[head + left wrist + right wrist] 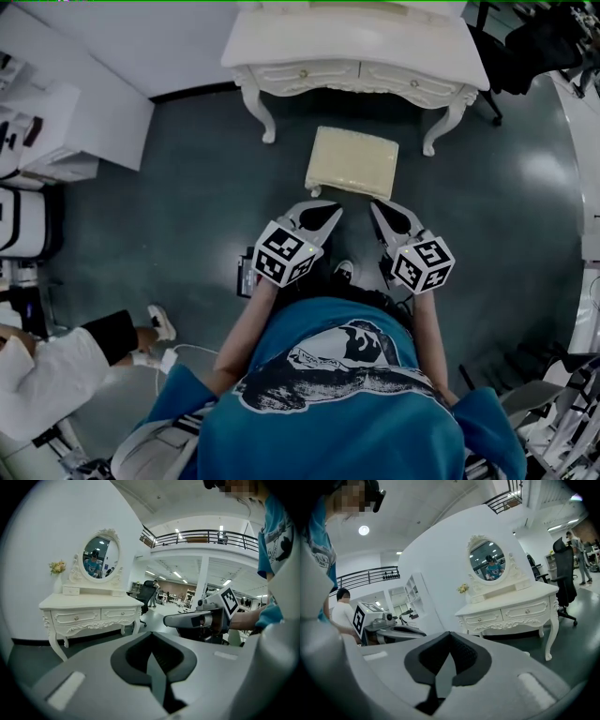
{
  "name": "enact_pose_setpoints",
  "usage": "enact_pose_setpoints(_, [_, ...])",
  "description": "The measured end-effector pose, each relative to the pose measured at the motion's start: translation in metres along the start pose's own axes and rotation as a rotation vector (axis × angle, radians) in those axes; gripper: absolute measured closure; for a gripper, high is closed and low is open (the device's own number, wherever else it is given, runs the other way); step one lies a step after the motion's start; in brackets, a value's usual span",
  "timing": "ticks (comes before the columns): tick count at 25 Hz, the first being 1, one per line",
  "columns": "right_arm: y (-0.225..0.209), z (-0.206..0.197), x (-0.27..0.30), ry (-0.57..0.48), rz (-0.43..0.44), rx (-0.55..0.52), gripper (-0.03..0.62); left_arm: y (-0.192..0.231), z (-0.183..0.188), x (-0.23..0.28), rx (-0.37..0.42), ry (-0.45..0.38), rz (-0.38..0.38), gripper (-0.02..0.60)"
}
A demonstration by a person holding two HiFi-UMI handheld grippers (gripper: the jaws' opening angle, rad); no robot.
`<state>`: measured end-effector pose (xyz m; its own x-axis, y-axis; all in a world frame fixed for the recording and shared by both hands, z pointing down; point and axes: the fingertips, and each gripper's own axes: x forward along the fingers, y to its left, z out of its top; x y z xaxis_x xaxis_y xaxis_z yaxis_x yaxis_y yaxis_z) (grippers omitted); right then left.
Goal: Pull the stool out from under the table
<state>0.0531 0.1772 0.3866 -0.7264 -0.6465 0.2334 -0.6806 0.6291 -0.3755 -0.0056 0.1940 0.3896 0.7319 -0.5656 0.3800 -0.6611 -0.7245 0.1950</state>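
**Both grippers shut and empty just short of the stool**

The cream padded rectangular stool (352,161) stands on the dark grey floor (187,187) in front of the white carved dressing desk (356,42), in line with the gap between its two curved front legs. In the head view the whole seat shows on the near side of the desk's drawer front, with its far edge close to that front.

The left hand-held gripper (330,211) and the right hand-held gripper (377,208) are held side by side near the stool's near edge, the left one toward its left corner and the right one toward its right corner. Their tips angle slightly toward each other. Whether either tip touches the seat cannot be told from above. Each gripper's own view shows its two jaws brought fully together with nothing between them, and each view looks level toward the desk.

On the far side of the desk top stands an oval mirror in a white carved frame (101,557), with a small bunch of pale flowers (57,567) to its left. The person holding the grippers wears a teal printed T-shirt (328,412). A second person in a white top (56,370) sits at the near left. A black office chair (562,569) stands to the right of the desk.
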Motion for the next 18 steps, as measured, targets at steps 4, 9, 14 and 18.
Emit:
enact_pose_setpoints(4, [0.009,0.002,-0.002,-0.007,0.021,-0.002,0.592,-0.008,-0.004,-0.003,0.004,0.012,-0.015,0.569])
enact_pose_setpoints(9, [0.017,0.000,-0.009,-0.001,0.038,-0.019,0.592,-0.016,-0.005,-0.005,0.009,0.010,-0.021,0.569])
enact_pose_setpoints(14, [0.016,-0.005,-0.014,0.030,0.049,-0.042,0.592,-0.021,0.001,-0.002,0.005,-0.006,-0.020,0.569])
enact_pose_setpoints(18, [0.013,-0.006,-0.020,0.040,0.060,-0.034,0.592,-0.028,0.000,0.004,0.005,0.001,-0.030,0.569])
